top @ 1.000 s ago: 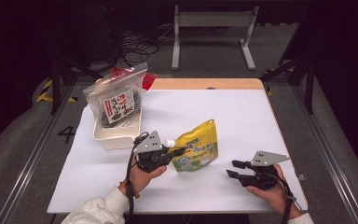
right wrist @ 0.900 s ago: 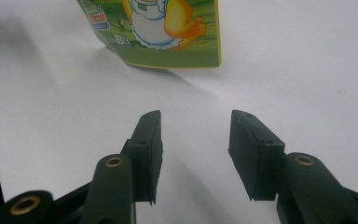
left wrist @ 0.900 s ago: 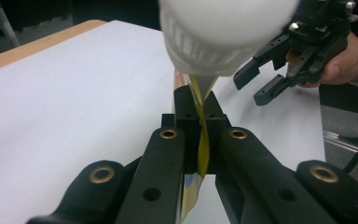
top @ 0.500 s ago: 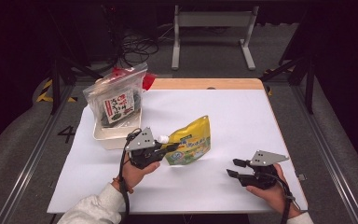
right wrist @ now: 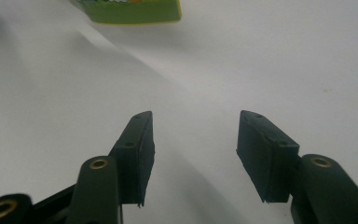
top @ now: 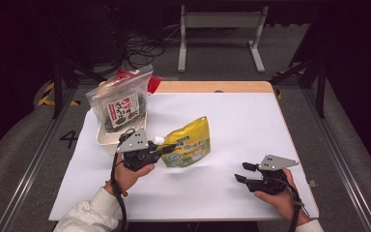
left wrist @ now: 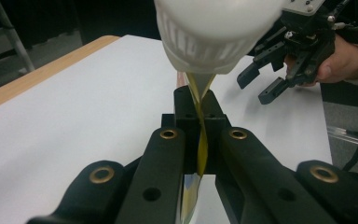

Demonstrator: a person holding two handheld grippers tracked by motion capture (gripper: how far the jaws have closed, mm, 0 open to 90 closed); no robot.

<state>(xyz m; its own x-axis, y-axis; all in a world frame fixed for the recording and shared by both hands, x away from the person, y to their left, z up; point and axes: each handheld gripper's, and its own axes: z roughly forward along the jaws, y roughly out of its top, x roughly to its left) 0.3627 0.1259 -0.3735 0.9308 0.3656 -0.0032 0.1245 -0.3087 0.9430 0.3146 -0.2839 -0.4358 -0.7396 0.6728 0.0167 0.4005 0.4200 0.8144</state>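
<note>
High view: the bag (top: 121,108) label's dark script is unreadable.

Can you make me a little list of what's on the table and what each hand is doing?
Table: white table
Left gripper: jaws shut on the yellow pouch, pinching its thin edge below the white cap
Right gripper: jaws have just been opening, nothing between them
White tray: at the table's left edge
Clear bag: standing in the tray, dark contents
</note>
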